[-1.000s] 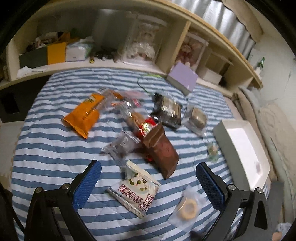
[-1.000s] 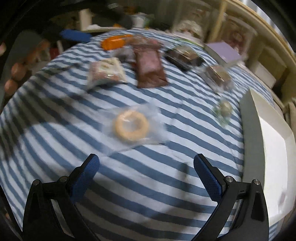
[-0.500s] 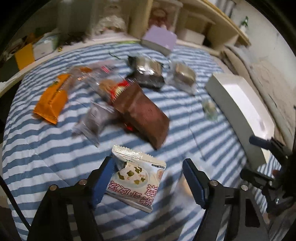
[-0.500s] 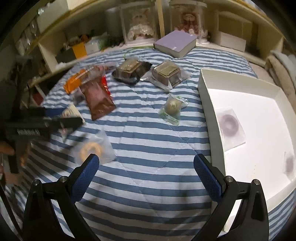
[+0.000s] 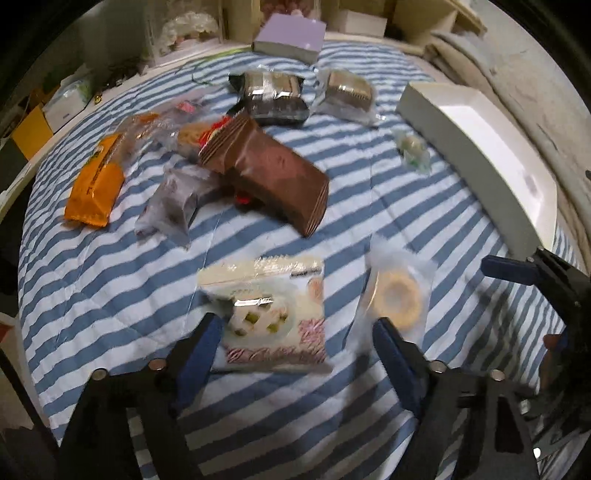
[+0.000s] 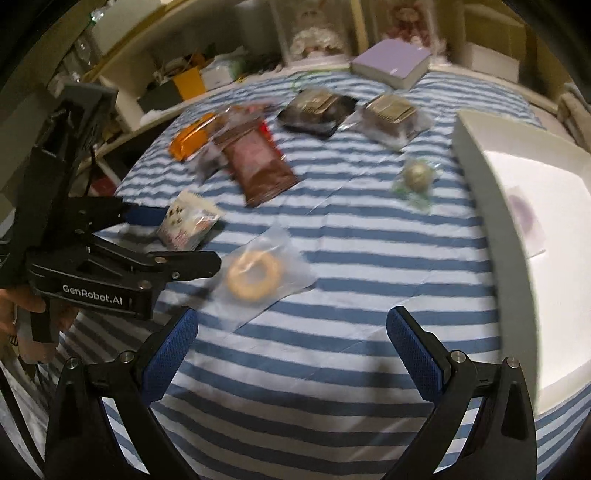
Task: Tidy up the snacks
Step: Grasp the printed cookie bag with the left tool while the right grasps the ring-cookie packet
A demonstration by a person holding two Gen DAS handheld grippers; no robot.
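Several wrapped snacks lie on a blue-striped bedspread (image 5: 110, 280). My left gripper (image 5: 295, 343) is open, its fingers around a white cookie packet (image 5: 273, 314); it also shows in the right wrist view (image 6: 188, 225). A ring biscuit in clear wrap (image 5: 400, 295) lies just right of it, also in the right wrist view (image 6: 255, 271). My right gripper (image 6: 291, 345) is open and empty, just in front of the ring biscuit. A white box (image 6: 535, 236) stands at the right, also in the left wrist view (image 5: 480, 147).
A brown packet (image 5: 269, 173), orange packet (image 5: 96, 188), grey packet (image 5: 173, 206), two dark cake packs (image 5: 273, 96) and a small green-wrapped sweet (image 5: 413, 147) lie farther back. A purple book (image 5: 291, 35) and cluttered shelves stand behind.
My left gripper has moved down and forward, its fingers now around the white cookie packet. My right gripper has swung left and closer to the ring biscuit.
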